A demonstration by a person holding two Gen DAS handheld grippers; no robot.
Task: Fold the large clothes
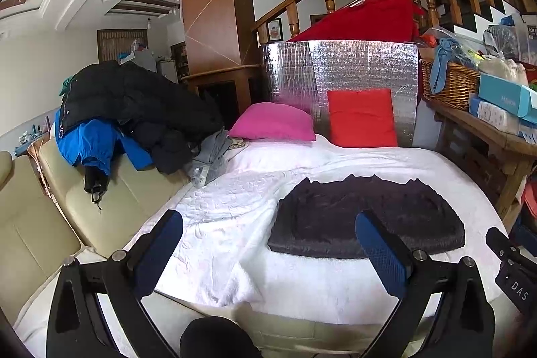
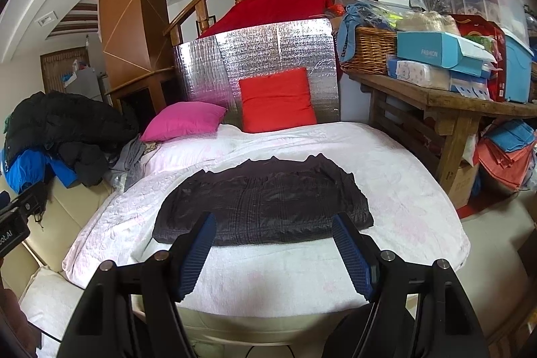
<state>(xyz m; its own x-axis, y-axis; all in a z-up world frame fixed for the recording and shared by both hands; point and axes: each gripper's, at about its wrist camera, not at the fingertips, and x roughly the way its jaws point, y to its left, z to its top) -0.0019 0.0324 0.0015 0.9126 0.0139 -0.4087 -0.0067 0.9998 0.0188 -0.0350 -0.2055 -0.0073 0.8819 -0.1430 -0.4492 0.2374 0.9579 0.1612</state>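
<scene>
We see left gripper (image 1: 268, 234) and right gripper (image 2: 273, 235) both with jaws spread wide, nothing between pads, above white bed cover (image 2: 268, 274). Folded dark jacket (image 2: 265, 207) lies flat on cover at 12 o'clock, just past fingertips. Farther: pink pillow (image 2: 184, 120) at 11 o'clock, red pillow (image 2: 277, 101) at 12, clothes pile (image 1: 134, 109) at 10.
</scene>
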